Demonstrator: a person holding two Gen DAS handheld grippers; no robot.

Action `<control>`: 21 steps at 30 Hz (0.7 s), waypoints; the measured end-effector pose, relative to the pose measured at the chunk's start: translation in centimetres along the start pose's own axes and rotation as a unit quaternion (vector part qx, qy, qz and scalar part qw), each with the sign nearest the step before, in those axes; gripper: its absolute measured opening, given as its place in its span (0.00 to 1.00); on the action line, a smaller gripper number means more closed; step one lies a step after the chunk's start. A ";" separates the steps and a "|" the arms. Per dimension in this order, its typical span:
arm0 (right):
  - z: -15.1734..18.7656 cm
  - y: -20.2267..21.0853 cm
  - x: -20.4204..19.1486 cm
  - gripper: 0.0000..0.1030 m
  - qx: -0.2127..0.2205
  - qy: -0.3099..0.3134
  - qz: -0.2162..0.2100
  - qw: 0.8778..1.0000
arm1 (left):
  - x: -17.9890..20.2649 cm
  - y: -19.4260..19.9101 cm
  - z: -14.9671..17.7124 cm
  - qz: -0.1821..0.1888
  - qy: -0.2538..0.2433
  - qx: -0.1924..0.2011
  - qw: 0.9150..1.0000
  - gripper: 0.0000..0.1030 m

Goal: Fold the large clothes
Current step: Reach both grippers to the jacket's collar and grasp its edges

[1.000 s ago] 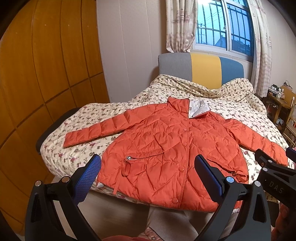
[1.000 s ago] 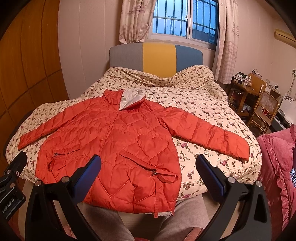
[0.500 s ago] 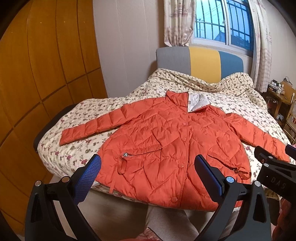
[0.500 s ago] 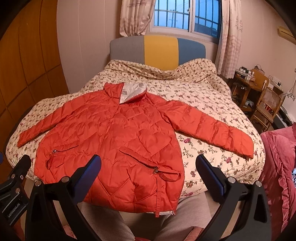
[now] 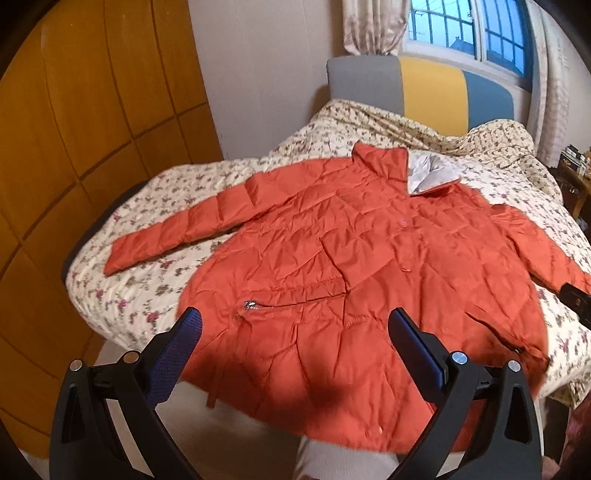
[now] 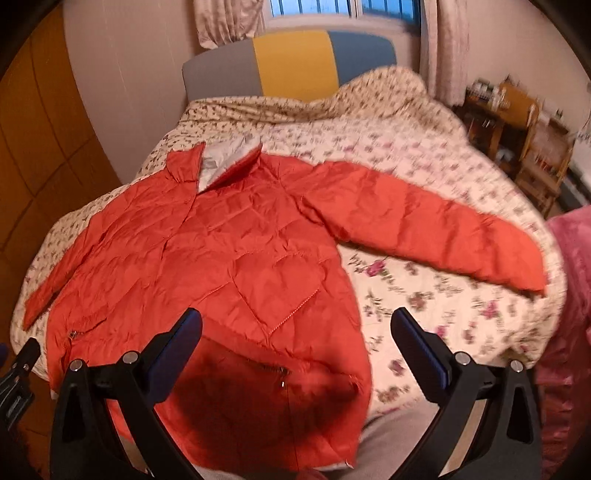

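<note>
Room: bedroom; wooden wardrobe panels [image 5: 74,129] to the left of both grippers, window with curtains [image 5: 373,26] far ahead.
Surface: bed with floral quilt [image 5: 147,280] and a grey, yellow and blue headboard [image 6: 295,62] at its far end.
Task item: orange quilted down jacket [image 5: 351,266], front side up, flat on the quilt, collar toward the headboard, hem hanging over the near bed edge.
Sleeves: both spread outward; left sleeve [image 5: 177,232] ahead-left of the left gripper, right sleeve [image 6: 436,229] ahead-right of the right gripper.
Collar: turned open, grey lining [image 6: 229,158] exposed.
Left gripper [image 5: 293,345]: jaws wide apart, holding nothing, above the hem on the zip-pocket side; zip pull [image 5: 249,304] just ahead, between the blue pads.
Right gripper [image 6: 295,345]: jaws wide apart, holding nothing, above the lower right corner of the jacket; left pad over fabric, right pad over bare quilt.
Contact: neither gripper touches the jacket.
Person: grey trouser legs [image 6: 395,439] below the hem.
Beside bed: wooden desk and chair [image 6: 532,136], ahead-right, blurred.
</note>
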State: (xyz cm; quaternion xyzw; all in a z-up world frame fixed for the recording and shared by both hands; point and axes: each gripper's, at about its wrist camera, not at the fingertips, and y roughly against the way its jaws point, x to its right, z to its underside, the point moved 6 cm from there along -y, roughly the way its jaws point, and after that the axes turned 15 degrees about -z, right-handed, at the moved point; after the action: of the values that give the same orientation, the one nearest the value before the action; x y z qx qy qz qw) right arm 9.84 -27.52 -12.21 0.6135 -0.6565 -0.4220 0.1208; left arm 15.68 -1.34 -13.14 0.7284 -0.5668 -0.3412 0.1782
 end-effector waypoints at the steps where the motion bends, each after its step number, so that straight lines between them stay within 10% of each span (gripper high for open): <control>1: -0.1 -0.6 0.7 0.98 -0.002 -0.008 -0.001 1.000 | 0.3 -1.1 -0.2 0.007 0.000 -0.006 1.000 0.97; 9: -2.4 -6.1 3.9 0.98 -0.013 0.016 0.035 0.999 | 3.6 -8.7 -2.0 -0.025 -0.052 -0.038 0.998 0.97; 21: -9.0 -12.7 3.2 0.95 -0.015 -0.015 -0.067 0.997 | 9.6 -15.1 -7.3 0.052 -0.037 -0.096 0.993 0.97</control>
State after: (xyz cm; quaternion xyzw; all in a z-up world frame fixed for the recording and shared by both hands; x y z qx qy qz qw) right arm 24.11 -32.68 -16.74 0.6479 -0.6088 -0.4485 0.0915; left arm 32.56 -6.91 -20.59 0.6645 -0.5747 -0.4113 0.2430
